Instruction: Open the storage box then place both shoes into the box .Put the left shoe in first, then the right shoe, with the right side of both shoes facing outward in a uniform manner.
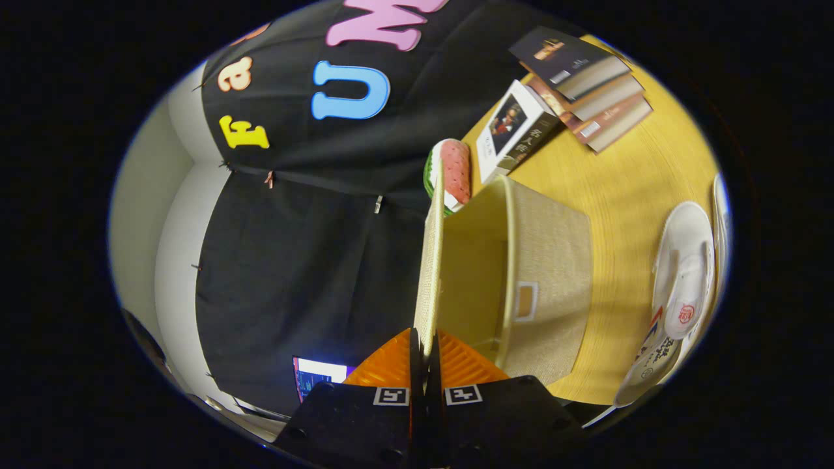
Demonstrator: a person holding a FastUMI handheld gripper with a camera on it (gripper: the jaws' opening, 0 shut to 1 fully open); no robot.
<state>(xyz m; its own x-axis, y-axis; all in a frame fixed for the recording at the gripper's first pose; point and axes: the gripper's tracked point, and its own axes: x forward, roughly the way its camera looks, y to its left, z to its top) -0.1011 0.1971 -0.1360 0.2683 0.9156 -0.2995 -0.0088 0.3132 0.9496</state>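
Tongs (427, 348) clamped on lid (430, 260) of storage box (547, 286) on yellow table (619, 195).

Your gripper (427, 355) has a black body carrying two square white-bordered code markers, one beside each finger base. Its two fingers (384, 371) have ribbed, wedge-shaped surfaces.

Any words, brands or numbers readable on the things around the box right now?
None legible.
Books: cover print too small to read.
Shoe: round logo and side print, blurred.
Box: tag looks blank.
Fingers, shut on the lid: square markers, no words.
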